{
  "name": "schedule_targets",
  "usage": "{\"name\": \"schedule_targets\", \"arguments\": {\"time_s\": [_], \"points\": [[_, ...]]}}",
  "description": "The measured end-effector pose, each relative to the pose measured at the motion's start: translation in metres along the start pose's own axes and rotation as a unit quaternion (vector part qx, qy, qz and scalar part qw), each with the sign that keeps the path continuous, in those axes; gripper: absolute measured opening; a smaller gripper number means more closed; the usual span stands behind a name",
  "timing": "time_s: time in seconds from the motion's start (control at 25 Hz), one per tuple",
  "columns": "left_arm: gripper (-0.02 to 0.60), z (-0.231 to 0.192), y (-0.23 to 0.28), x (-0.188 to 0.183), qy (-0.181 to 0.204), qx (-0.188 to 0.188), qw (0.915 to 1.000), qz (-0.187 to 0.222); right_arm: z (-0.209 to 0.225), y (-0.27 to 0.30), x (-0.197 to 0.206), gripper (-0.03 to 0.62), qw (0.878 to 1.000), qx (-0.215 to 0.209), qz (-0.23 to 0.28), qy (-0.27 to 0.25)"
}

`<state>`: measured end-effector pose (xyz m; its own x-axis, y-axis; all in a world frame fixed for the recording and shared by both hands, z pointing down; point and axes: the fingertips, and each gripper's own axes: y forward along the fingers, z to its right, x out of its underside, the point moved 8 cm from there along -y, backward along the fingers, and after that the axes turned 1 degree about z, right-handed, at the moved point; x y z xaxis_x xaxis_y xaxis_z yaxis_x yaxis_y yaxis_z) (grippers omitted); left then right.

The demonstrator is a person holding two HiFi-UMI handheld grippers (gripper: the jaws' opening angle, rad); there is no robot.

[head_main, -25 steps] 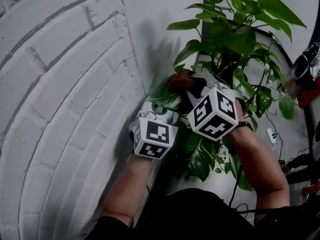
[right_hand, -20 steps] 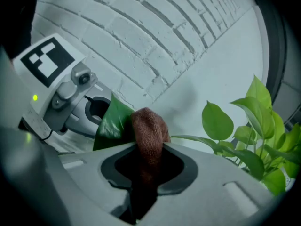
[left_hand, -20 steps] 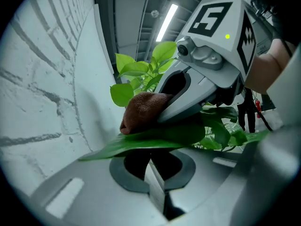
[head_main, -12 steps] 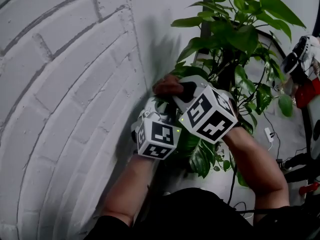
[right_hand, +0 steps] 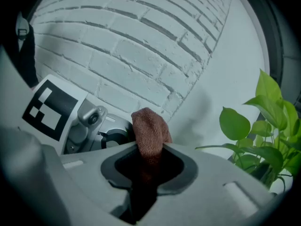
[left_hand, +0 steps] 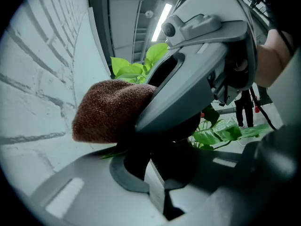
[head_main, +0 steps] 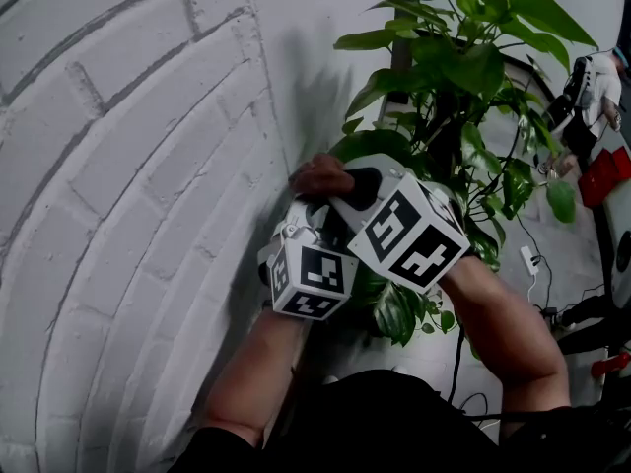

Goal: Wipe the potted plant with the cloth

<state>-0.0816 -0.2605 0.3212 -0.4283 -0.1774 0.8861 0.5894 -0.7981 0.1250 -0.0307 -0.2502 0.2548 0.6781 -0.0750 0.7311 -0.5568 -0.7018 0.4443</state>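
The potted plant (head_main: 463, 67) with broad green leaves stands against the wall at the upper right of the head view; its pot is hidden. My right gripper (head_main: 340, 190) is shut on a brown cloth (head_main: 317, 175), which bulges out of the jaws (right_hand: 149, 131) and lies pressed on a low leaf. My left gripper (head_main: 311, 217) sits just below it, jaws closed on that dark leaf, a green sliver of which (left_hand: 113, 153) sticks out. In the left gripper view the cloth (left_hand: 108, 111) and the right gripper's body lie right over the left gripper (left_hand: 153, 173).
A white brick wall (head_main: 128, 166) fills the left and stands close behind both grippers. On the floor to the right are cables with a white plug (head_main: 529, 262), a red object (head_main: 603, 177) and black stand legs (head_main: 592, 318). More leaves (right_hand: 263, 126) hang to the right.
Both grippers have shifted left toward the wall, and the cloth has slid leftward along the low leaf, which is now mostly covered by them.
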Motion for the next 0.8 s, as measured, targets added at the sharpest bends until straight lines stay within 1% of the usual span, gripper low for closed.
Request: {"name": "schedule_targets", "arguments": {"time_s": [0.12, 0.28, 0.4, 0.6, 0.68, 0.8], "points": [[0.017, 0.001, -0.003, 0.006, -0.005, 0.001, 1.0000, -0.006, -0.008, -0.003, -0.003, 0.064, 1.000, -0.005, 0.012, 0.000], [0.017, 0.006, -0.008, 0.014, -0.011, 0.003, 0.9998, -0.015, -0.023, -0.011, -0.011, 0.065, 0.999, -0.013, 0.041, -0.002], [0.017, 0.012, -0.010, 0.018, -0.030, 0.015, 0.9993, -0.016, -0.034, -0.026, -0.015, 0.064, 0.997, -0.006, 0.072, -0.004], [0.017, 0.021, -0.008, 0.015, -0.094, 0.047, 0.9945, -0.004, -0.038, -0.078, -0.028, 0.064, 0.992, 0.017, 0.128, -0.017], [0.017, 0.026, -0.004, 0.012, -0.105, 0.056, 0.9928, -0.001, -0.031, -0.103, -0.028, 0.064, 0.989, 0.037, 0.142, -0.021], [0.017, 0.033, 0.004, 0.007, -0.110, 0.068, 0.9916, 0.002, -0.009, -0.136, -0.017, 0.064, 0.984, 0.084, 0.158, -0.013]]}}
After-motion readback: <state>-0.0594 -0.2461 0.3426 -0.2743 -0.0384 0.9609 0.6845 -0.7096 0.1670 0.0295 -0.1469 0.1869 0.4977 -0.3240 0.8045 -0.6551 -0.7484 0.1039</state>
